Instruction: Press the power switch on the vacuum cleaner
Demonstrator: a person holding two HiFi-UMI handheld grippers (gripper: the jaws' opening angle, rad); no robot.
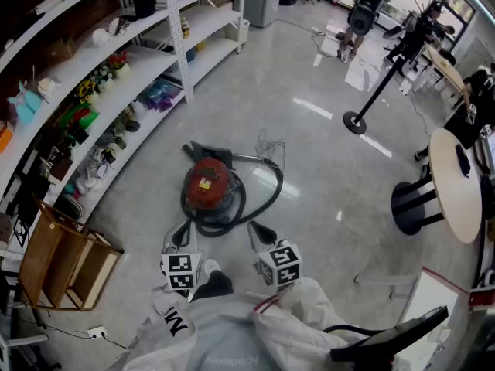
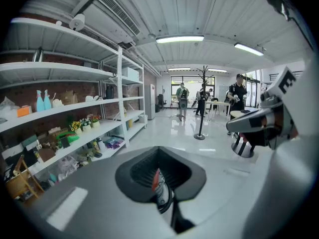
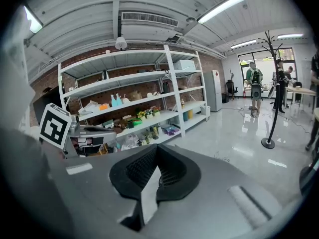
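Note:
A red canister vacuum cleaner (image 1: 209,185) stands on the grey floor, with its black hose (image 1: 267,195) looped round it and a dark nozzle (image 1: 199,150) behind. I cannot make out its switch. In the head view my left gripper (image 1: 179,236) hangs just short of the vacuum's near left side and my right gripper (image 1: 259,234) at its near right; neither touches it. In the left gripper view the left gripper (image 2: 159,156) is shut, and a sliver of the red vacuum (image 2: 157,179) shows through the slit. The right gripper (image 3: 157,156) is shut and holds nothing.
White shelving (image 1: 116,68) full of small goods runs along the left. A wooden crate (image 1: 62,257) stands at the near left. A black stanchion base (image 1: 356,122) and a round table (image 1: 456,184) are to the right. People (image 1: 362,6) stand far off.

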